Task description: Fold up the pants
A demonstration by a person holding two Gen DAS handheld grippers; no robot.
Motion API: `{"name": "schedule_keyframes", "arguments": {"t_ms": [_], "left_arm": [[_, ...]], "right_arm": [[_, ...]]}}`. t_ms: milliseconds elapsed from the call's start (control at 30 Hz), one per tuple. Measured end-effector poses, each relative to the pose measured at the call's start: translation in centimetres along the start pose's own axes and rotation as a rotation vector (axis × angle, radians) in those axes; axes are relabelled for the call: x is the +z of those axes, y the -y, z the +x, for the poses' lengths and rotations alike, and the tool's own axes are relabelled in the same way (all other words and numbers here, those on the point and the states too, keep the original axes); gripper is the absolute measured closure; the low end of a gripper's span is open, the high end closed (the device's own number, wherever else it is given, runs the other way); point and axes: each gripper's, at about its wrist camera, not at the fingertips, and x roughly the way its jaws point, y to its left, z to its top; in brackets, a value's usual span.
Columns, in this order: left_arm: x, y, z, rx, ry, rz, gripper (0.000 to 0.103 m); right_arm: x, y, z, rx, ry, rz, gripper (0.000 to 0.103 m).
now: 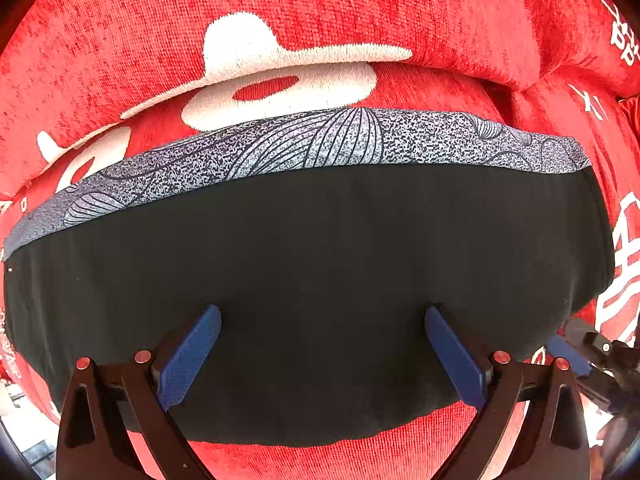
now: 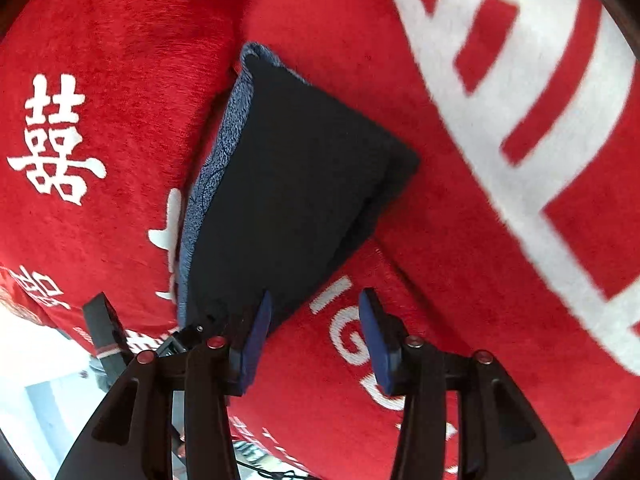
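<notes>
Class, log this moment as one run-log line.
pants: folded on red cover | left gripper: open above pants | right gripper: open, empty

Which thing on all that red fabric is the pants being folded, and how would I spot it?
Start with the big red cover with white characters that fills both views. Lying flat on it is a dark, compact rectangle, the folded pants. They are the only black thing on the red, and a grey-blue speckled band with a leaf-line pattern runs along one edge.

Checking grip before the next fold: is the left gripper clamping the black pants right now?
No, the left gripper hangs over the pants with its blue fingers spread wide and no fabric pinched between them.
</notes>
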Motion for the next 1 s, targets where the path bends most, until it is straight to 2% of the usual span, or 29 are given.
{"name": "schedule_keyframes", "arguments": {"t_ms": [233,433,467,500,533,567,600,667,767,800,833,900,933,1000], "left_arm": [[-0.1,-0.3,0.0,-0.011,0.002,-0.008,0.001],[-0.1,-0.7,0.0,-0.024,-0.001,-0.003,0.001],[-0.1,-0.7,-0.2,-0.017,0.0,-0.005,0.012],[0.0,-0.9,-0.8,-0.003,0.016,-0.012,0.023],[0.1,-1.0,-1.8,0.014,0.047,-0.013,0.047],[0.4,-1.0,-2.7,0.048,0.081,-0.007,0.059],[0.8,-1.1,-3.5,0.082,0.126,-0.005,0.059],[1.5,-1.3,-4.2,0.101,0.173,-0.024,0.059],[2.4,0.0,-2.7,0.046,0.149,-0.007,0.059],[2.1,1.2,-1.5,0.025,0.127,0.039,0.058],[1.7,2.1,-0.8,0.049,0.13,0.075,0.058],[0.6,3.3,-0.8,0.118,0.216,0.126,0.059],[0.4,3.2,-0.9,0.117,0.223,0.123,0.059],[0.9,1.9,-0.9,0.052,0.201,0.083,0.059]], "right_arm": [[1.3,0.7,-0.8,0.053,0.12,0.033,0.052],[2.7,0.9,0.0,0.139,0.165,0.094,0.053],[2.9,0.7,0.1,0.162,0.16,0.106,0.066],[3.2,0.4,0.1,0.181,0.158,0.114,0.09],[3.4,-0.2,-0.1,0.19,0.155,0.104,0.09],[3.4,-1.0,-0.6,0.188,0.159,0.078,0.09],[3.3,-1.6,-1.0,0.188,0.161,0.052,0.09],[2.9,-3.3,-1.8,0.181,0.161,-0.021,0.09],[2.4,-5.3,-2.8,0.175,0.165,-0.094,0.09],[2.2,-5.8,-2.9,0.175,0.167,-0.109,0.09],[2.0,-6.5,-3.2,0.177,0.171,-0.13,0.09],[1.8,-7.6,-3.2,0.171,0.163,-0.171,0.09],[1.6,-8.5,-3.2,0.156,0.167,-0.206,0.09],[1.4,-9.8,-3.3,0.133,0.165,-0.264,0.09]]}}
